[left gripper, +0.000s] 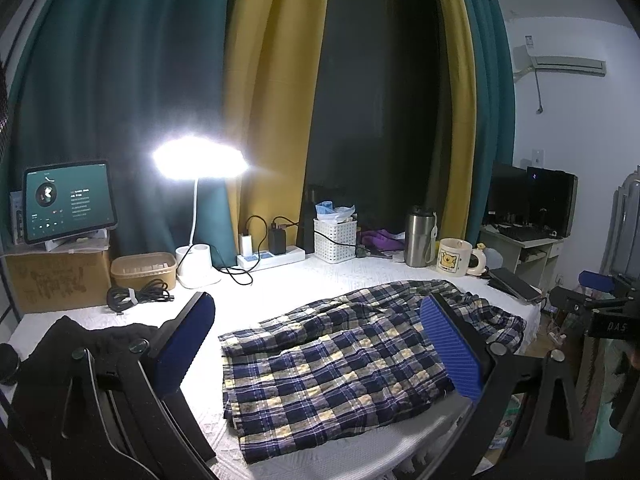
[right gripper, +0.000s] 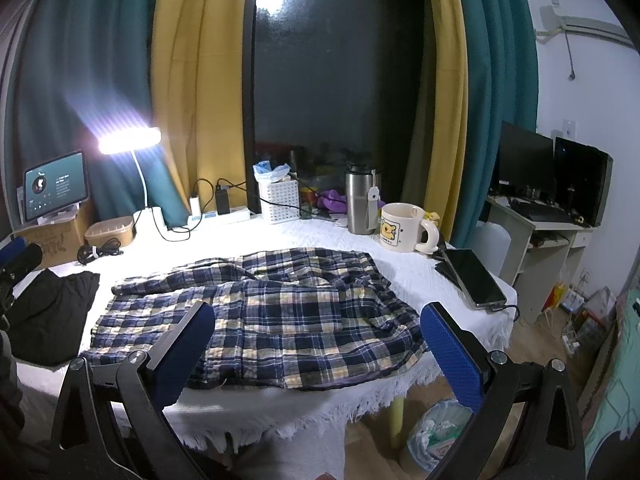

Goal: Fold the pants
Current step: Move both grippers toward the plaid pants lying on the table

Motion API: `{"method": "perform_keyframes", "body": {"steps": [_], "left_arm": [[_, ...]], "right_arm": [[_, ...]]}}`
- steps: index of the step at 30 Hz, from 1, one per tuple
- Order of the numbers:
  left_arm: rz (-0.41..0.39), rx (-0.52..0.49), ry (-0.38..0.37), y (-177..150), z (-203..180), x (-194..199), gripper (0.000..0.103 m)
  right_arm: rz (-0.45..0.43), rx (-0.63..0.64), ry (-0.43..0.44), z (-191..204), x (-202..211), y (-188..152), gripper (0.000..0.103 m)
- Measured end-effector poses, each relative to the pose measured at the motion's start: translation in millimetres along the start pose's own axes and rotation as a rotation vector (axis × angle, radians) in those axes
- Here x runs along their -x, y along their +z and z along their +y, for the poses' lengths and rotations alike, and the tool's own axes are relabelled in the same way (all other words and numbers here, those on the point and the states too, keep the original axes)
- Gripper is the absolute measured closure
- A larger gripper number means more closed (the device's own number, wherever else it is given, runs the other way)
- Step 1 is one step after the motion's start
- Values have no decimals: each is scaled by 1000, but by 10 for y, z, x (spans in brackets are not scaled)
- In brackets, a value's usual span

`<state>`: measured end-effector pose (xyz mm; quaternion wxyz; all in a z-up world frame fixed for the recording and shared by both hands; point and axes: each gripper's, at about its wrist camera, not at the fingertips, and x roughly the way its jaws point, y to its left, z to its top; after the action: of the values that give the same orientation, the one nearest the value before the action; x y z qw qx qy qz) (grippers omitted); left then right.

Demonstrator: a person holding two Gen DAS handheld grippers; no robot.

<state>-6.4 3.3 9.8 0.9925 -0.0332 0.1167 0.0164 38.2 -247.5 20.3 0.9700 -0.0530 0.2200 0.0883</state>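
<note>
Plaid pants (right gripper: 264, 312) lie flat on the white tablecloth (right gripper: 320, 240), long axis running left-right across both views. Left gripper (left gripper: 316, 344) hovers over the leg-hem end, right gripper (right gripper: 316, 344) above the near edge, toward the rumpled right end; both jaws spread wide, empty, pointing forward and slightly down.

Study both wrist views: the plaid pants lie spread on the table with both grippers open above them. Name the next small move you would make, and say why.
Probably lower the right gripper onto the near hem of the plaid pants and close on it. Both it and the left gripper are open and hold nothing, while the pants lie rumpled and unfolded on the white tablecloth, so a fold needs a grasp first.
</note>
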Motion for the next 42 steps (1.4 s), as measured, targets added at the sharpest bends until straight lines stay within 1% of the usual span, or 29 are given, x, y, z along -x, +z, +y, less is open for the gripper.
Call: {"method": "perform_keyframes", "body": {"steps": [42], "left_arm": [[-18, -7, -5, 30, -12, 42, 1]], "right_arm": [[-1, -2, -6, -21, 32, 27, 0]]}}
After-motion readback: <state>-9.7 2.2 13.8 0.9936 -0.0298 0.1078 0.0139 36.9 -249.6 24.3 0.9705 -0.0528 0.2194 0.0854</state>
